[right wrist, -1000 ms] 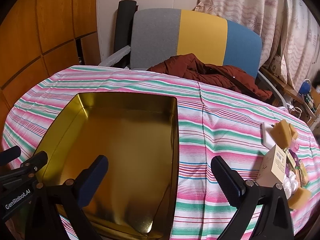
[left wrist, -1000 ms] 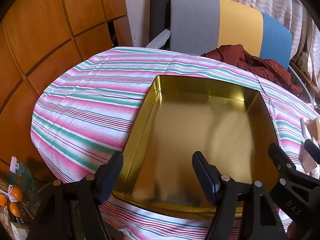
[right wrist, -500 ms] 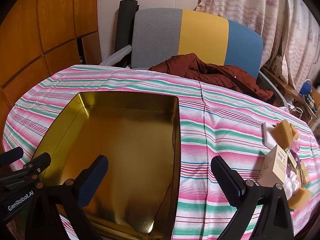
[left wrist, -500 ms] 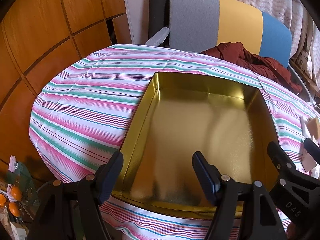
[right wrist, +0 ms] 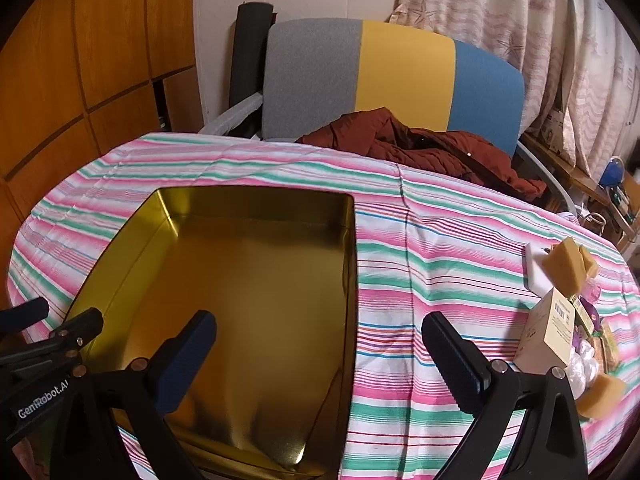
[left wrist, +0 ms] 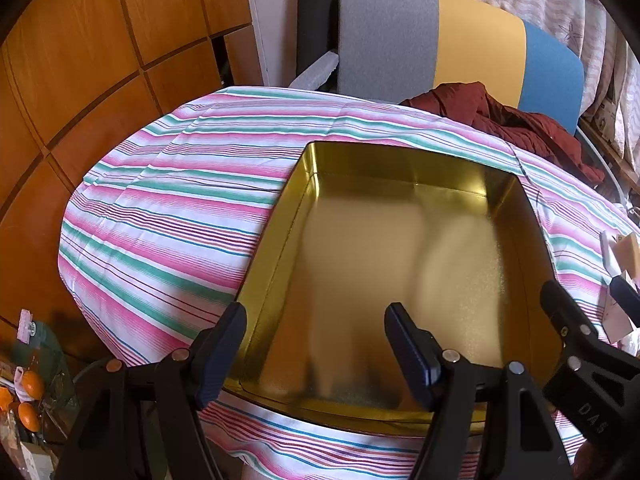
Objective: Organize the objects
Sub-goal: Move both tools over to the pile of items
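Observation:
An empty gold tin box (left wrist: 400, 264) sits on the striped tablecloth; it also shows in the right wrist view (right wrist: 248, 300). My left gripper (left wrist: 316, 340) is open and empty above the box's near left edge. My right gripper (right wrist: 320, 344) is open and empty, straddling the box's right wall. A small pile lies at the table's right: a cardboard box (right wrist: 548, 332), yellow sponges (right wrist: 568, 264), a white block (right wrist: 534, 268) and white packets (right wrist: 584, 364). Part of it shows at the left wrist view's right edge (left wrist: 628, 248).
A grey, yellow and blue chair (right wrist: 392, 80) with a dark red jacket (right wrist: 420, 152) stands behind the table. Wooden panels (left wrist: 100, 60) line the left. Oranges (left wrist: 28, 400) sit low at the left. The tablecloth (right wrist: 440, 240) lies between the box and the pile.
Both views have pulled back and risen slightly, so the box and table sit a little farther off. Both grippers stay open and empty.

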`<state>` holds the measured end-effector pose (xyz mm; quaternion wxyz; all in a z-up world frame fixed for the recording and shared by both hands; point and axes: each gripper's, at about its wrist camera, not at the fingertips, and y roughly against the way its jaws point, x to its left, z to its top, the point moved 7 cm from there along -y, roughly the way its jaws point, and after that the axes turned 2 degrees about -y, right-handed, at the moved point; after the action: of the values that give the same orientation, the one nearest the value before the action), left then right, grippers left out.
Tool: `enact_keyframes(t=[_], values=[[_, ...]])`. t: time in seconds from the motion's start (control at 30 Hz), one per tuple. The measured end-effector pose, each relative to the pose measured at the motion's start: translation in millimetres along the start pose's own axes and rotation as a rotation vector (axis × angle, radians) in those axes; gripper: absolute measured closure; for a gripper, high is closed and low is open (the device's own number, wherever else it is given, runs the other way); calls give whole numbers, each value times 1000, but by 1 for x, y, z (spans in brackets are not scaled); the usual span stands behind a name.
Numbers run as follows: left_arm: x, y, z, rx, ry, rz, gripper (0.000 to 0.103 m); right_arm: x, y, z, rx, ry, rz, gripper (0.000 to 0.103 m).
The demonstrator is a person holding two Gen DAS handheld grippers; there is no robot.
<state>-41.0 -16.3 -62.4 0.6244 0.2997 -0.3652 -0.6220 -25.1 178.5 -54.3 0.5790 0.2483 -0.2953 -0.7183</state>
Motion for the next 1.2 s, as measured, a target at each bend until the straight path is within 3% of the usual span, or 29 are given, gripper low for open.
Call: enact_keyframes(t=[0.17, 0.4, 0.57, 0.7, 0.83, 0.97, 1.03, 1.2], values=[[-22, 4, 0, 2, -34, -29, 30, -24, 9, 0, -15, -19, -28, 0], [-83, 13, -6, 15, -145, -121, 30, -86, 34, -9, -82, -120, -47, 0], [-140, 20, -20, 59, -242, -275, 30, -139, 56, -22, -159, -153, 3, 0], [-186, 28, -34, 40, -355, -332, 30, -208, 59, -55, -44, -220, -108, 0], [-234, 36, -49, 37, -476, -413, 32, -276, 77, -83, -55, -322, -213, 0], [-278, 34, -67, 171, -502, -628, 47, -333, 85, -111, -47, -409, -277, 0], [-298, 35, -74, 232, -484, -724, 50, -353, 81, -123, -40, -464, -249, 0], [-338, 38, -72, 178, -538, -745, 50, -365, 58, -128, -48, -423, -240, 0]])
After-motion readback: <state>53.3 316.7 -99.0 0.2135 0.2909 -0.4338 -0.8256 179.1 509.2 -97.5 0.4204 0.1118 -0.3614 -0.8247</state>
